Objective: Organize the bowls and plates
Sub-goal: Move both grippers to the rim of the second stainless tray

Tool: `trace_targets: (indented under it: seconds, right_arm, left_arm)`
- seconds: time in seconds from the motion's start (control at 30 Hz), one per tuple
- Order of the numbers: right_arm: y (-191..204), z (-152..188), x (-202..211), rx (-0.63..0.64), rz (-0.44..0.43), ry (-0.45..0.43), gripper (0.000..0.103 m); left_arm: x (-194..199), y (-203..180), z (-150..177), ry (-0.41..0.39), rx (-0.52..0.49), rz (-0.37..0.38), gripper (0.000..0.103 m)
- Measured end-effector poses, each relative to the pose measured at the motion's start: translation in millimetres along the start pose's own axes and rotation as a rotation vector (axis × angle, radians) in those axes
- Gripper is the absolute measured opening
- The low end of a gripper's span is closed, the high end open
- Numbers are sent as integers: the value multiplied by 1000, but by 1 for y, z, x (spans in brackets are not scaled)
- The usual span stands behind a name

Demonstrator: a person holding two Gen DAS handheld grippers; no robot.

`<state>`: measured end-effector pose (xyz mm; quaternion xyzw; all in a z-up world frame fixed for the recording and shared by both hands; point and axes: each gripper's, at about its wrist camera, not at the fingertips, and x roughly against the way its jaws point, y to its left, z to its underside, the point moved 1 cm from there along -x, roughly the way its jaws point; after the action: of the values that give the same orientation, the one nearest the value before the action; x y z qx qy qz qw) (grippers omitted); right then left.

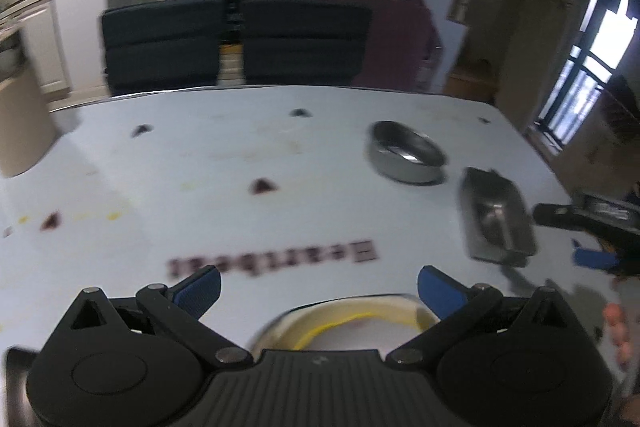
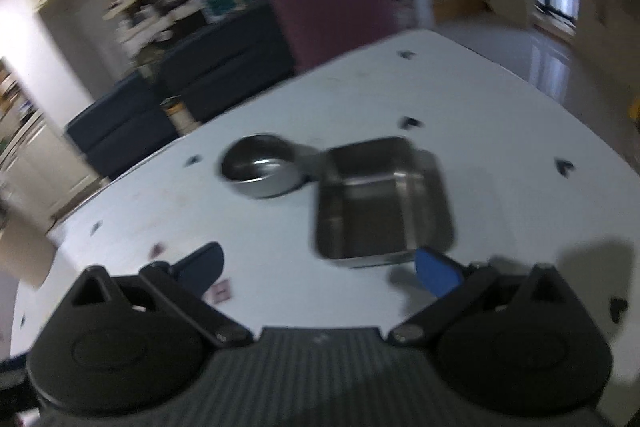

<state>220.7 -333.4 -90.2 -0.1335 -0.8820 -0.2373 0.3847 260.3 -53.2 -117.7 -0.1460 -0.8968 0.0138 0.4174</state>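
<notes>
Right tongs [image 2: 320,267] gape empty above the table [image 2: 500,147]; square steel tray [image 2: 380,203] beside round steel bowl [image 2: 260,167].

**Your two grippers, seen up close**

Your left gripper [image 1: 319,287] is matte black plastic: two rounded housings, each with a shallow disc pressed into its face, flank a ribbed dark grey centre plate. Above each housing sits a triangular cut-out topped by a silver pin. Straight black link bars run inward from silver pivot screws near the plate and carry the fingers [image 1: 438,289], which end in blue pads with a fine ridged texture. Your right gripper [image 2: 319,267] is built the same way, with the same ribbed plate, silver screws and blue fingers [image 2: 434,273]. Blur hides any finer markings on either.
</notes>
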Motion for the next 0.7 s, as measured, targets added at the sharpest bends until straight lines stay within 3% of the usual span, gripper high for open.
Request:
trace_targets:
  seconds: [0.17, 0.4, 0.6, 0.7]
  right_arm:
    - [-29, -4, -30, -152, 51, 64, 99]
    - [-53, 4, -65, -372, 40, 142, 76]
    - [-47, 5, -84, -369, 31, 163, 73]
    - [-37, 5, -89, -346, 21, 193, 66]
  left_arm:
    - [-24, -36, -8, -17, -46, 40, 103]
    - [-56, -53, -14, -4, -34, 58, 103]
    - [-69, -50, -21, 1, -20, 54, 103]
    - [-71, -47, -23, -6, -31, 30, 103]
